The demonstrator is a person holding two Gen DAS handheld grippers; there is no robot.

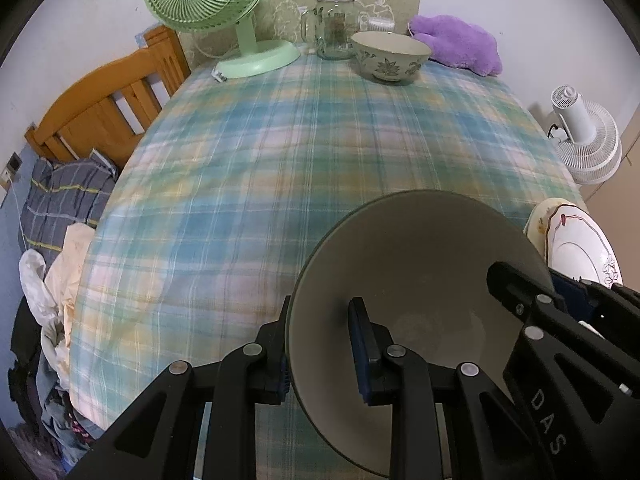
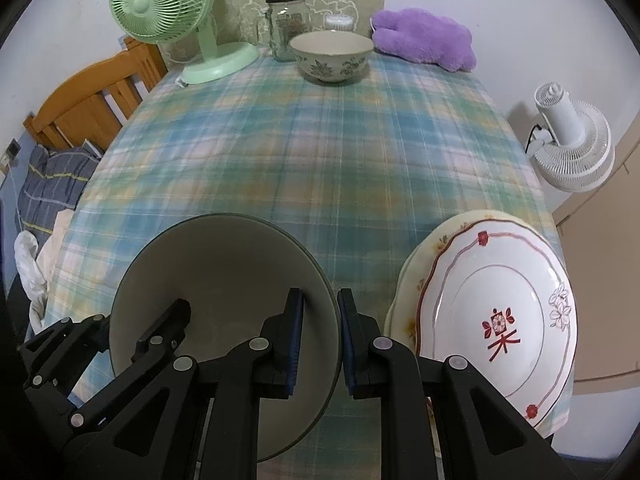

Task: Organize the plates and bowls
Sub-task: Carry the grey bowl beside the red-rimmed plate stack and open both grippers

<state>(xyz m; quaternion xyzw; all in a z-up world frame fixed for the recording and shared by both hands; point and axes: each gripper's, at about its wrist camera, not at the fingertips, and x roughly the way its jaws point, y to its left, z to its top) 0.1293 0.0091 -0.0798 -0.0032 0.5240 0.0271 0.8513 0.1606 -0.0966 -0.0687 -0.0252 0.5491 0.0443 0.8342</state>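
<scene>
A large grey-green bowl (image 1: 420,264) is held near the table's front edge, and it also shows in the right wrist view (image 2: 224,272). My left gripper (image 1: 320,344) is shut on its left rim, one finger inside and one outside. My right gripper (image 2: 320,336) is shut on its right rim the same way. A white plate with red flower trim (image 2: 496,304) lies on a cream plate (image 2: 408,280) to the right. A floral bowl (image 2: 331,56) stands at the far side, and it also shows in the left wrist view (image 1: 390,56).
A green desk fan (image 1: 208,4), a glass jar (image 1: 334,24) and a purple plush toy (image 1: 460,42) stand along the far edge of the plaid tablecloth (image 1: 280,152). A wooden bed frame (image 1: 104,100) is at left, a white fan (image 2: 572,148) at right.
</scene>
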